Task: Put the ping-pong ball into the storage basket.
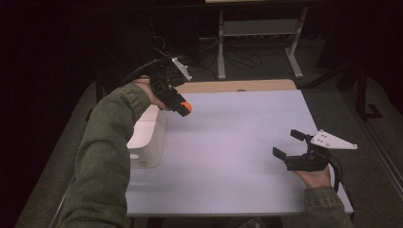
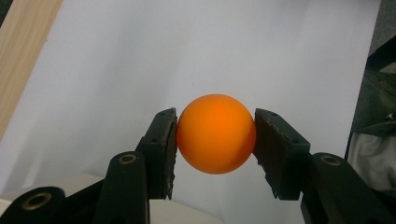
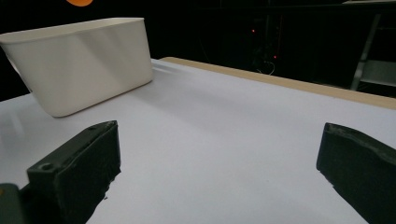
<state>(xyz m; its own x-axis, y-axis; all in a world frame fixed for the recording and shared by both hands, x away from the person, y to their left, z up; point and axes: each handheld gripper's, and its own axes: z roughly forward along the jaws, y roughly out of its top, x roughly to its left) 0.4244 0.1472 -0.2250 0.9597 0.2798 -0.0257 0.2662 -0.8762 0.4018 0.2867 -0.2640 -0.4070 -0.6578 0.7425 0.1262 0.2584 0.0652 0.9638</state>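
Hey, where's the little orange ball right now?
The small round orange ball is clamped in the left gripper, held up at the high view's left, just right of the white plastic bin on the white table.

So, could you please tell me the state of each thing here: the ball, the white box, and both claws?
Orange ball: clamped between the left claw's jaws, lifted off the table.
Left claw: shut on the ball, raised beside the white box.
Right claw: open, nothing between its jaws, low over the table.
White box: upright on the white table, open at the top; inside not visible.
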